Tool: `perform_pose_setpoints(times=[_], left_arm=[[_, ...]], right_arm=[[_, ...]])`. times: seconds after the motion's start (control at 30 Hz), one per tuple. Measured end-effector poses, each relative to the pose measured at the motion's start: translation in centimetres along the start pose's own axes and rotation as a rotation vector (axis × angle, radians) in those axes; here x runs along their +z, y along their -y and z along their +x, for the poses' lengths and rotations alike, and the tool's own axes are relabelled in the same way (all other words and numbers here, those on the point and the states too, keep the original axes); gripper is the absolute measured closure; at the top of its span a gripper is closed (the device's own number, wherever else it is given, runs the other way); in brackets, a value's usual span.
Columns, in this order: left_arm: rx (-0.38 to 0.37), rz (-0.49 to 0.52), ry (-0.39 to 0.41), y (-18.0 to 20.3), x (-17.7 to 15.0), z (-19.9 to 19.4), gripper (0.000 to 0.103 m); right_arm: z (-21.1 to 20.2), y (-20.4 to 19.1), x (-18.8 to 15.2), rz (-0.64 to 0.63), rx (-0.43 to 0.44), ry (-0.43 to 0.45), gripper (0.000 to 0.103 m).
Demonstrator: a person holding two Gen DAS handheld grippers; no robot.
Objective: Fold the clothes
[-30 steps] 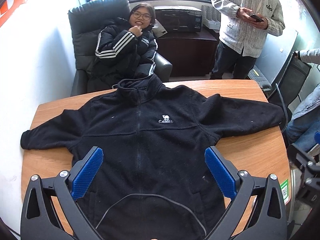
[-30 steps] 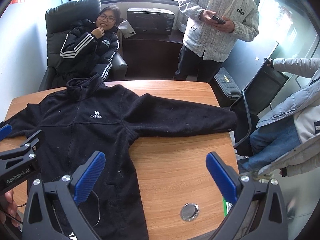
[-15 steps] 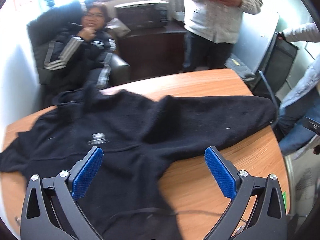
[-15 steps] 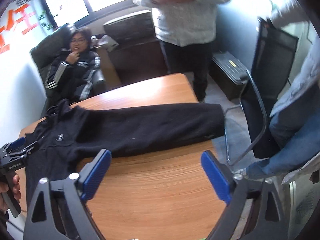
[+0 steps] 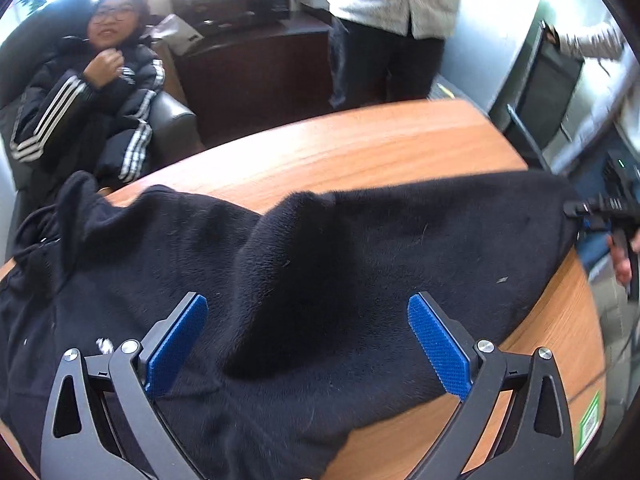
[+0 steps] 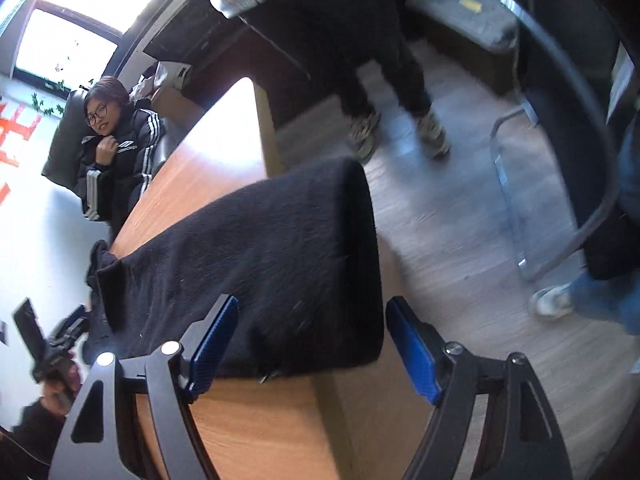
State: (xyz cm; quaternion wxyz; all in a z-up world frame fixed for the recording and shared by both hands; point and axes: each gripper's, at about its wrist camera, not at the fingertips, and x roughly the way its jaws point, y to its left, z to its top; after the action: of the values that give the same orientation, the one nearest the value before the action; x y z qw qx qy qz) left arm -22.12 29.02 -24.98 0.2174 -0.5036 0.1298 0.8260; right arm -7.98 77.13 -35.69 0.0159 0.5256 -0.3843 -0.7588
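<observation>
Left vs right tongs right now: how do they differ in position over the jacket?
Left tongs hover over the jacket where the sleeve meets the body; right tongs sit at the cuff, at the table edge. Left tongs see mostly fabric; right tongs see mostly floor past the edge. Both are open, gripping nothing.

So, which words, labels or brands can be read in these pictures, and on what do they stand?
Nothing reads clearly.
Green sticker on the table: too small.
White logo on the black fleece jacket: blurred.
Red wall characters: cropped, blurred.
</observation>
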Motion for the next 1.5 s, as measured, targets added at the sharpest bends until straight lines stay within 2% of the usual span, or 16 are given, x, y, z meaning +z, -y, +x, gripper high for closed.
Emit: perform_pose_setpoints(times=[0.1,0.13,0.17,0.33,0.43,0.67,0.73,0.87,1.0,1.13,1.2,1.27,1.33,1.4,1.43,1.5], left_arm=[[-0.002,0.031,-0.016,0.5,-0.1,1.0,0.001],[0.005,0.031,-0.021,0.6,-0.1,1.2,0.001],[0.011,0.032,-0.025,0.7,-0.2,1.4,0.001],[0.025,0.024,-0.037,1.0,-0.8,1.3,0.001],[0.027,0.020,-0.025,0.9,-1.2,0.4,0.001],[0.054,0.026,-0.035,-0.9,-3.4,0.1,0.001],[0.035,0.000,-0.048,-1.8,-4.6,0.0,0.004],[-0.004,-0.050,0.037,-4.4,-6.1,-2.7,0.006],[-0.041,-0.056,0.034,-7.5,-8.0,-4.3,0.009],[-0.021,-0.071,0.131,-12.3,-10.6,-9.7,0.014],[-0.028,-0.111,0.132,-15.5,-12.6,-11.7,0.024],[-0.038,-0.152,0.106,-19.1,-14.4,-12.8,0.043],[-0.026,-0.179,0.102,-22.2,-15.8,-13.5,0.042],[-0.015,-0.220,0.108,-24.8,-18.0,-14.5,0.030],[-0.011,-0.242,0.105,-26.3,-18.7,-14.9,0.019],[0.015,-0.281,0.129,-29.3,-20.6,-15.8,0.012]], right_arm=[[1.3,1.6,0.9,0.052,0.105,-0.021,0.051],[1.1,1.5,1.1,0.045,0.131,-0.007,0.066],[0.9,1.3,1.2,0.032,0.142,0.003,0.075],[-1.5,-0.7,0.8,-0.021,0.127,0.016,0.091],[-4.7,-3.0,0.3,-0.076,0.102,0.077,0.093],[-12.5,-15.1,-2.5,-0.303,0.027,0.244,0.093],[-13.9,-18.8,-3.3,-0.356,0.019,0.284,0.093],[-15.9,-26.6,-5.0,-0.465,-0.009,0.340,0.093],[-16.9,-34.4,-7.5,-0.535,-0.016,0.390,0.093],[-16.4,-43.7,-10.7,-0.626,-0.035,0.394,0.093],[-15.4,-48.8,-12.6,-0.674,-0.039,0.379,0.093],[-13.3,-53.3,-14.2,-0.707,-0.037,0.357,0.093],[-10.7,-58.5,-16.3,-0.749,-0.047,0.338,0.093],[-7.2,-62.9,-18.0,-0.779,-0.053,0.315,0.093],[-5.4,-65.1,-18.8,-0.792,-0.056,0.302,0.093],[-1.2,-68.7,-20.4,-0.823,-0.074,0.278,0.093]])
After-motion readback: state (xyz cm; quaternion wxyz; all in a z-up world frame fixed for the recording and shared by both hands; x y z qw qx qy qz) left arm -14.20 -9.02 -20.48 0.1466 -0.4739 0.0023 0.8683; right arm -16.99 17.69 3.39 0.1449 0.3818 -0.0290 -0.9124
